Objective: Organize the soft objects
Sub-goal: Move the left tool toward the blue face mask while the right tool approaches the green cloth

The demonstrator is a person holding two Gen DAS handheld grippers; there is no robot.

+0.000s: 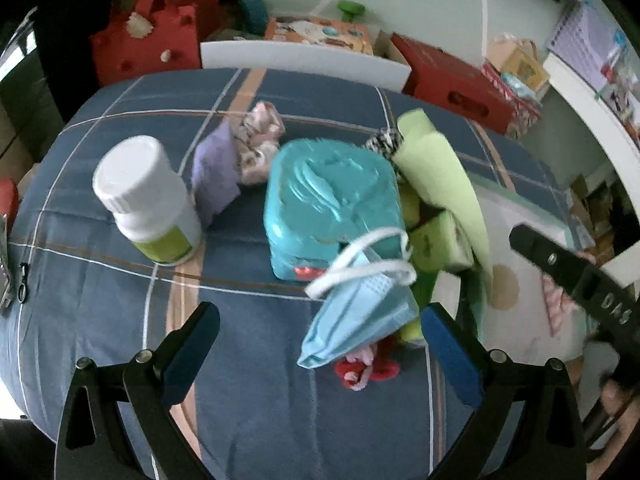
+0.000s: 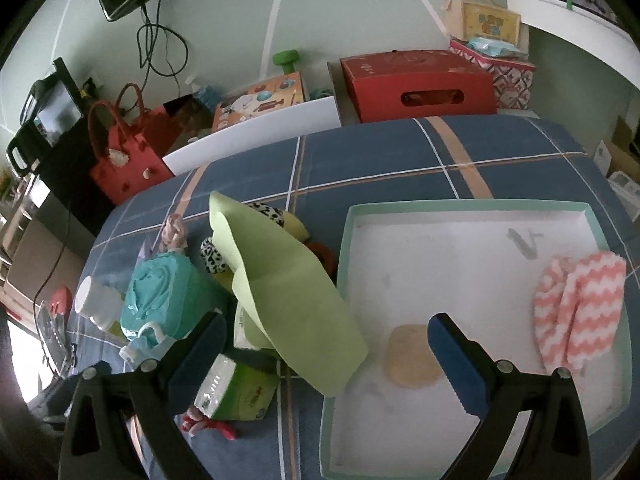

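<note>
On the bed: we work over a blue plaid quilt (image 2: pixel 400 152), with a pile of items to our left and a shallow white tray with a mint-green rim (image 2: pixel 472 207) to our right.
Done so far: inside the tray we see a pair of pink-and-white zigzag fuzzy socks (image 2: pixel 576 312) near its right side and a round tan pad (image 2: pixel 412 356) towards the front; the rest of its floor is bare. We judge the sorting only begun.
Left to move: a pale blue pleated face mask with white ear loops (image 1: pixel 360 312) leans against a teal plastic wipes box (image 1: pixel 332 204); a lime-green foam sheet (image 2: pixel 292 292) droops over the pile with its edge reaching the tray rim; a lilac folded cloth (image 1: pixel 214 184) and a crumpled pink patterned fabric (image 1: pixel 260 140) lie behind; a black-and-white spotted cloth (image 2: pixel 212 260) and a small red-and-pink yarn piece (image 1: pixel 366 372) also wait.
Probably staying: a white plastic bottle with a green label (image 1: pixel 148 200) and a green tissue pack (image 2: pixel 236 392) look firm, so we judge them not part of the soft lot.
Left gripper (image 1: pixel 316 348): fingers spread wide, holding nothing, the mask just ahead between them.
Right gripper (image 2: pixel 324 356): fingers spread wide, holding nothing, over the tray's left edge and the foam sheet.
</note>
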